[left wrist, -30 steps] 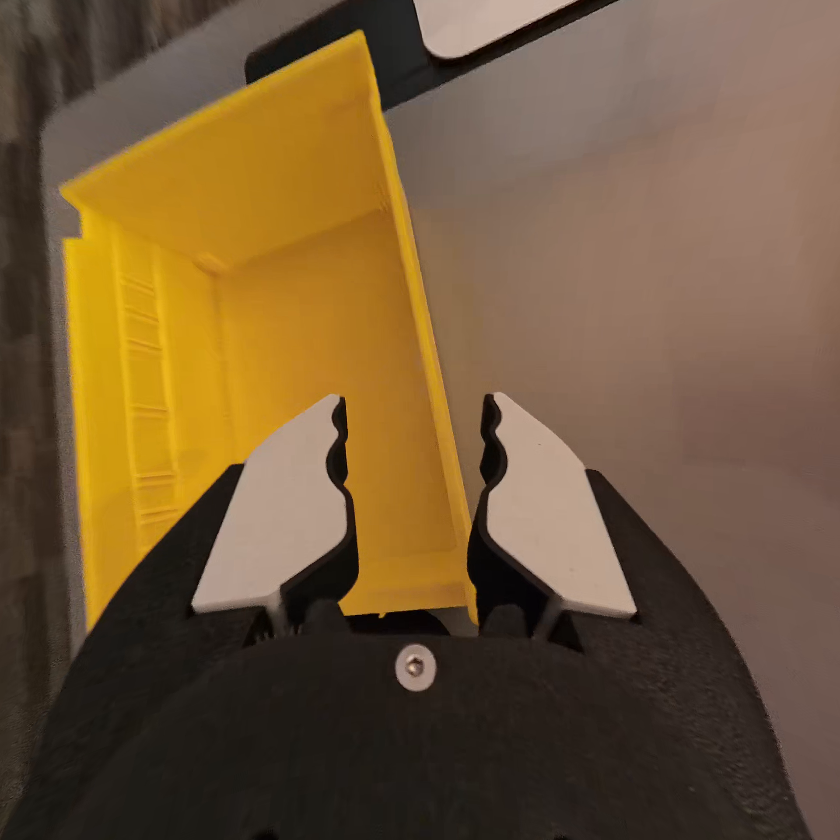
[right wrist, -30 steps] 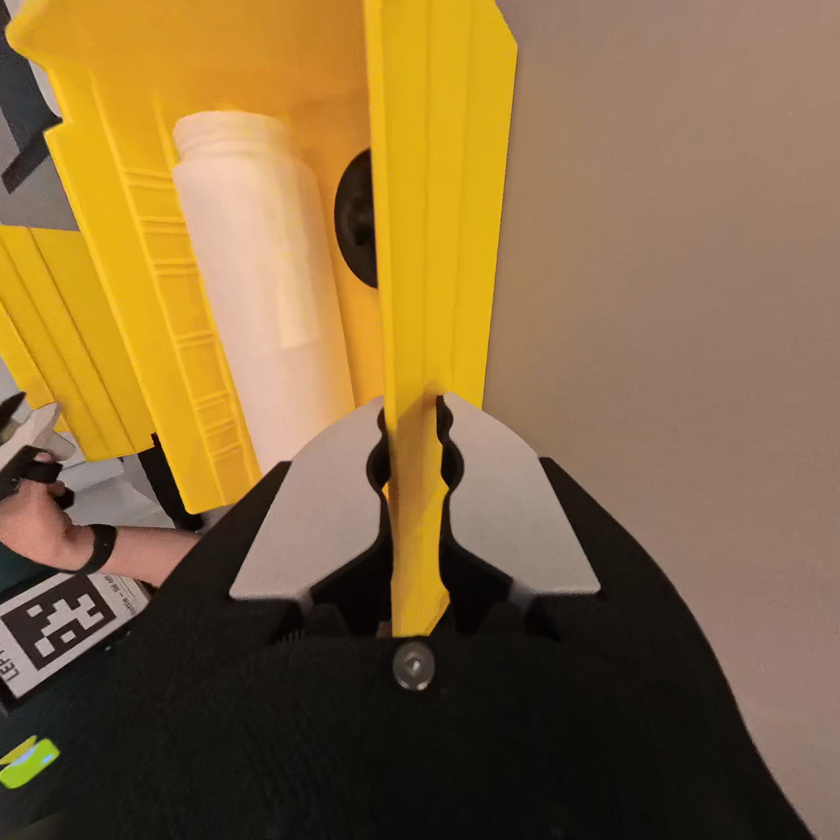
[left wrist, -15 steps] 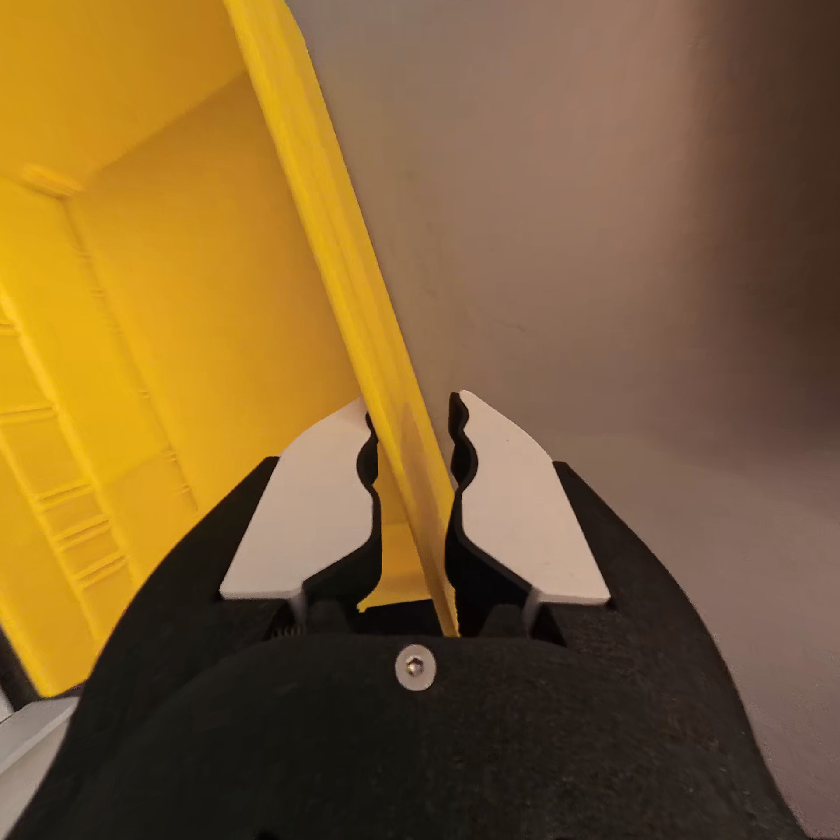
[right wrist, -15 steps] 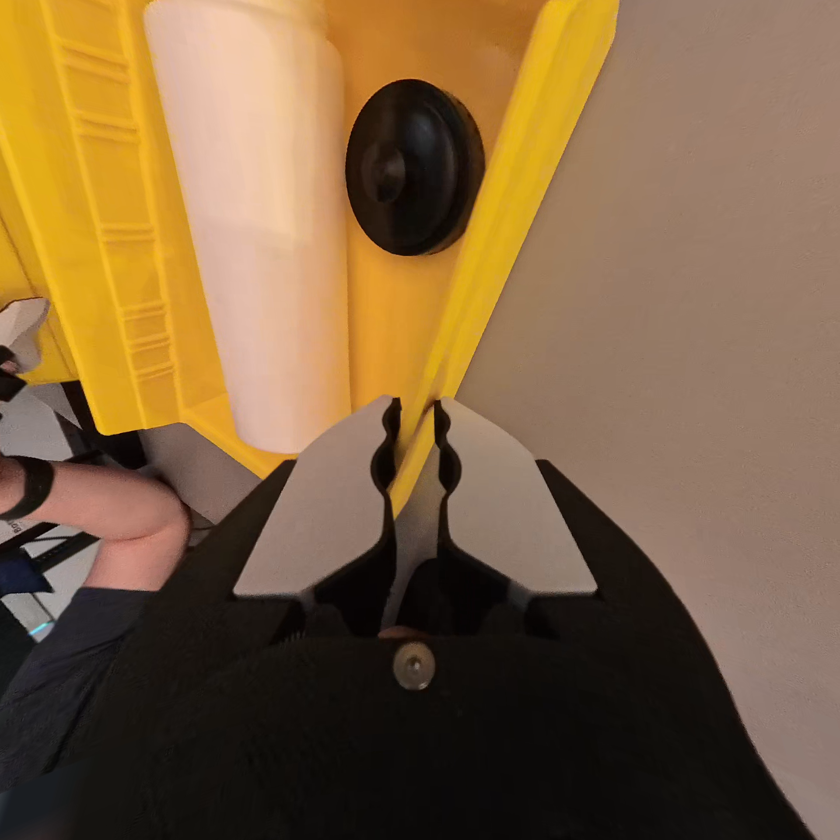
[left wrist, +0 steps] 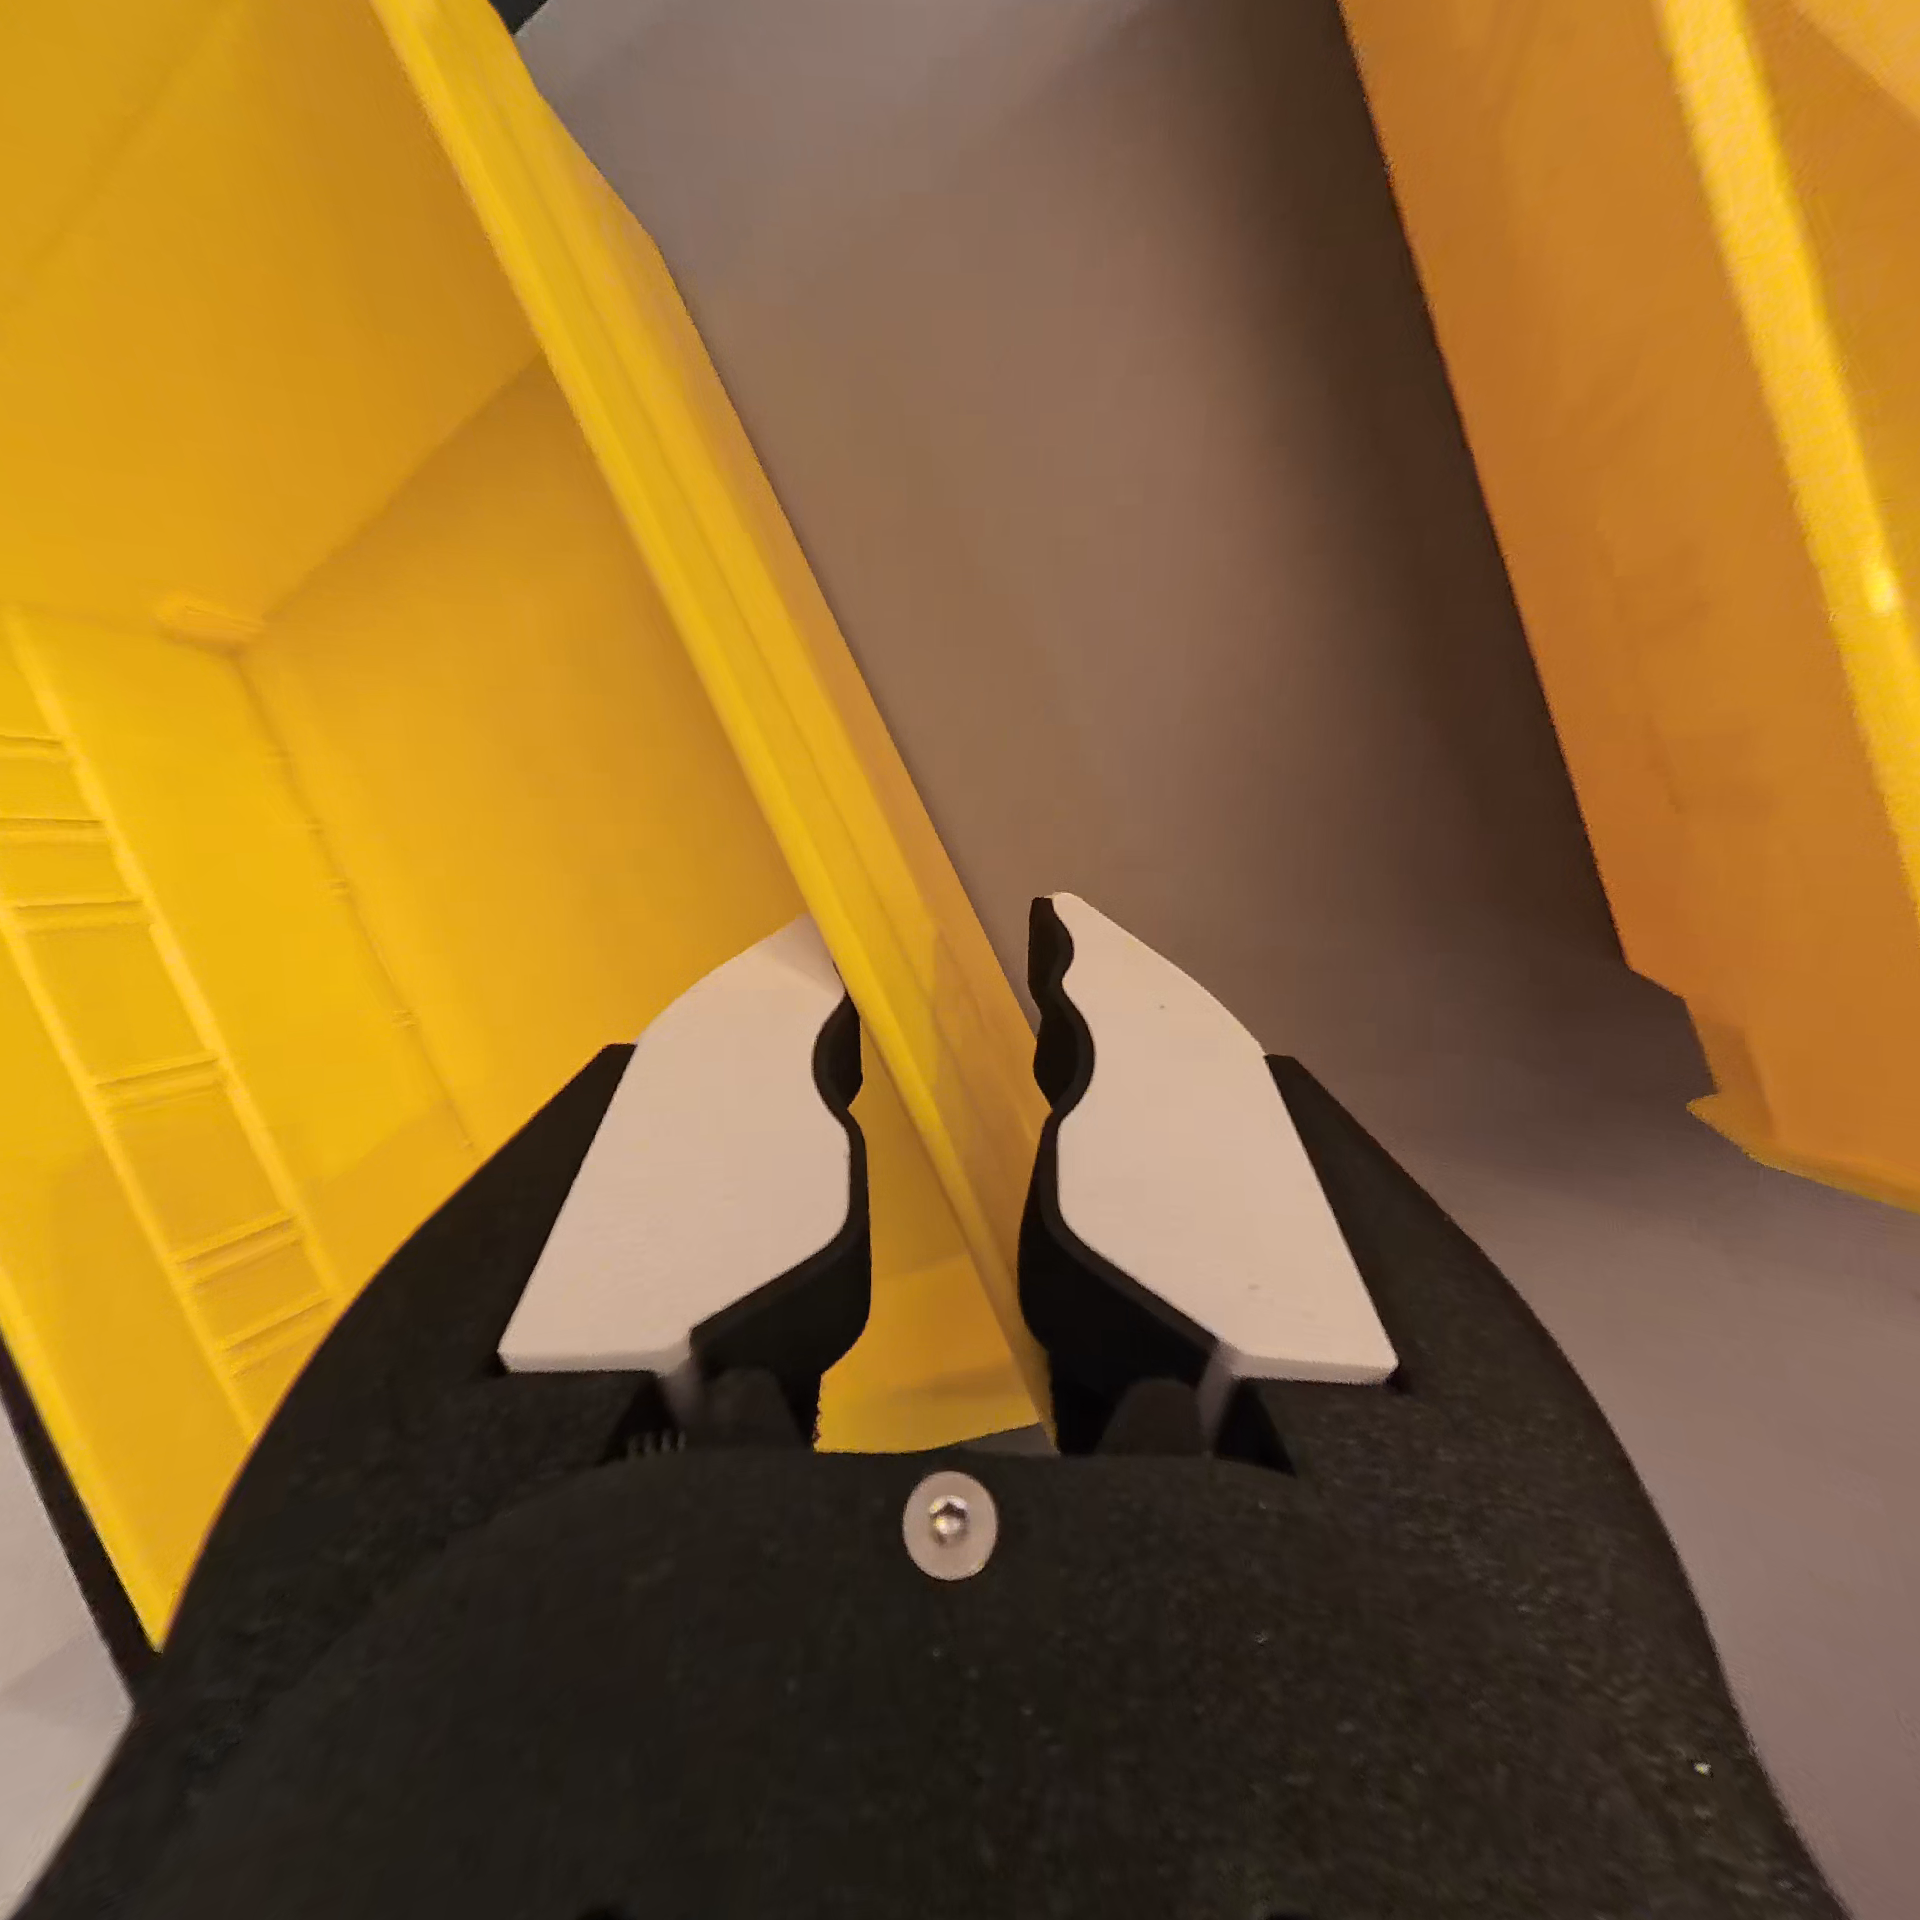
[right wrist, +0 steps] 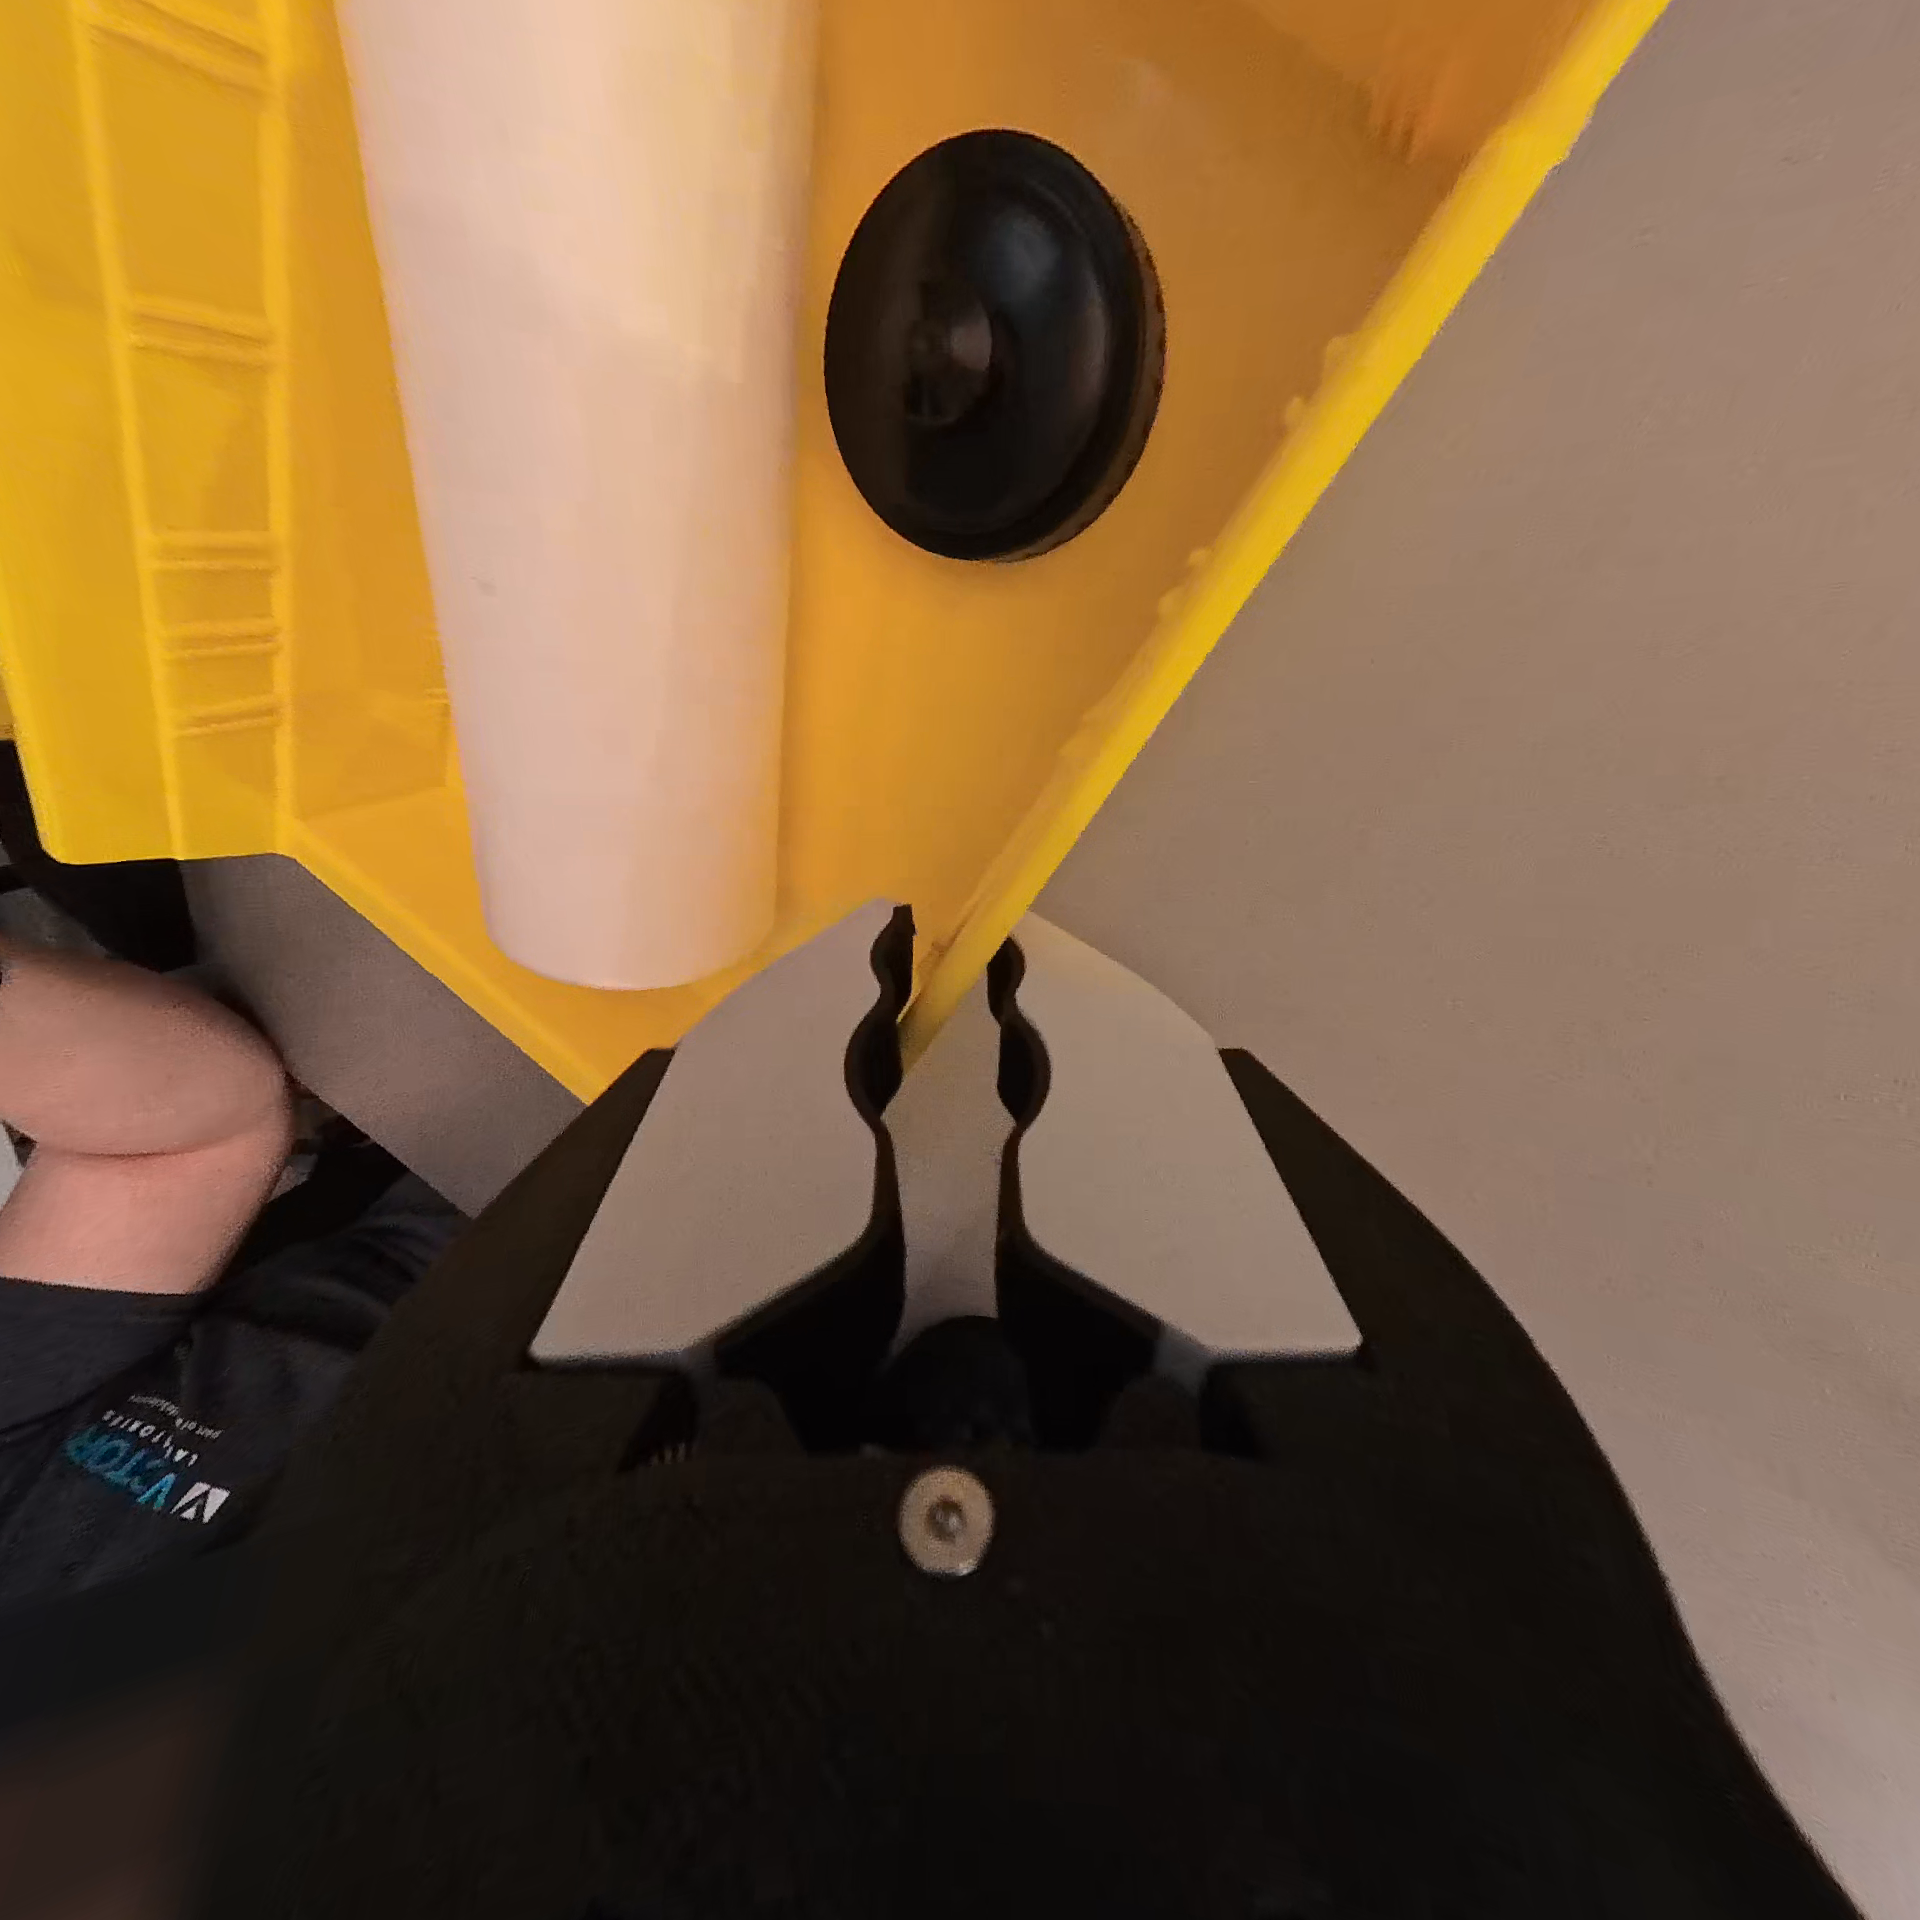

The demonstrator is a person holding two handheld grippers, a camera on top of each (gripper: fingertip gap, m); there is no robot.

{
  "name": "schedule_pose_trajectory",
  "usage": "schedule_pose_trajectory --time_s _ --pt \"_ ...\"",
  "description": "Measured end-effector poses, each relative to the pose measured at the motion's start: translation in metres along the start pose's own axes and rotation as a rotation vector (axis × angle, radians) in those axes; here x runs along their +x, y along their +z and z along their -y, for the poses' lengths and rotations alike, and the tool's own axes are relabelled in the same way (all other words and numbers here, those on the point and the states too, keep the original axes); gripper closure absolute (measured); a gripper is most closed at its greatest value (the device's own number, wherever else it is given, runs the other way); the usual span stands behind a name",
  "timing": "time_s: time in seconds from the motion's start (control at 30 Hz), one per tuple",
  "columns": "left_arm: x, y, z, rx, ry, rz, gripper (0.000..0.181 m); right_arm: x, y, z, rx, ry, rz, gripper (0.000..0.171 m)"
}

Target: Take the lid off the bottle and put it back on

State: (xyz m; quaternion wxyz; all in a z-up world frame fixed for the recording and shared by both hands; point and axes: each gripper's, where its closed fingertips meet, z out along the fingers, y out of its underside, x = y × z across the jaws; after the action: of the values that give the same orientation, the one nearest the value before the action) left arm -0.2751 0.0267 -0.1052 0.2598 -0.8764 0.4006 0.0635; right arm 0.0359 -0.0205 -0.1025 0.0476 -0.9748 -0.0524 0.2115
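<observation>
My left tool (left wrist: 940,1049) pointed forward and slightly down, its fingers a little spread, straddling the side wall of a yellow bin (left wrist: 312,582); the wall ran between the pads, lying against the left one, while the right one looked just apart from it, so I could not tell whether that grip truly pinched. That bin's inside showed nothing in it. A second yellow bin (left wrist: 1714,520) stood near on the right, across a strip of grey tabletop (left wrist: 1143,520). My right tool (right wrist: 945,956) reached toward that second bin's near corner, its fingers close together with a narrow gap, the bin's rim (right wrist: 1299,499) passing between the tips; I could not tell whether the pads pressed it. Inside, the white bottle (right wrist: 592,468) lay on its side along the bin floor, uncapped as far as I could see, its base toward me, and the black lid (right wrist: 992,343) lay just beside it on the right, apart from the bottle. At the lower left my own arm (right wrist: 114,1132) and dark sleeve (right wrist: 135,1434) showed below the tabletop's edge. The tabletop was plain and matte.
</observation>
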Motion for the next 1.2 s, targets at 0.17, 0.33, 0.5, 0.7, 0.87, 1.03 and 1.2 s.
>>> schedule_pose_trajectory --time_s 0.17,0.33,0.5,0.7,0.87,1.03,1.2 --pt "0.016 0.000 0.013 0.044 0.051 -0.002 0.154 -0.003 -0.001 0.002 -0.004 -0.011 0.031 0.156" --pt "0.040 0.000 0.029 0.121 0.054 -0.078 0.145 -0.001 -0.006 0.000 -0.004 0.001 0.044 0.155" --pt "0.049 -0.013 0.041 0.206 0.001 -0.194 0.131 -0.003 -0.035 -0.001 0.110 0.020 0.053 0.160" --pt "0.014 -0.090 0.077 0.633 -0.186 -0.305 0.122 -0.056 -0.112 0.033 0.555 -0.200 0.015 0.159" --pt "-0.052 -0.134 0.075 0.898 -0.329 -0.082 0.102 -0.170 -0.145 0.047 0.888 -0.500 0.319 0.136" --pt "-0.085 -0.143 0.068 0.986 -0.372 0.103 0.102 -0.214 -0.080 0.069 0.725 -0.442 0.379 0.133" --pt "-0.085 -0.144 0.068 1.003 -0.377 0.072 0.103 -0.231 0.001 0.103 0.449 -0.328 0.239 0.170"
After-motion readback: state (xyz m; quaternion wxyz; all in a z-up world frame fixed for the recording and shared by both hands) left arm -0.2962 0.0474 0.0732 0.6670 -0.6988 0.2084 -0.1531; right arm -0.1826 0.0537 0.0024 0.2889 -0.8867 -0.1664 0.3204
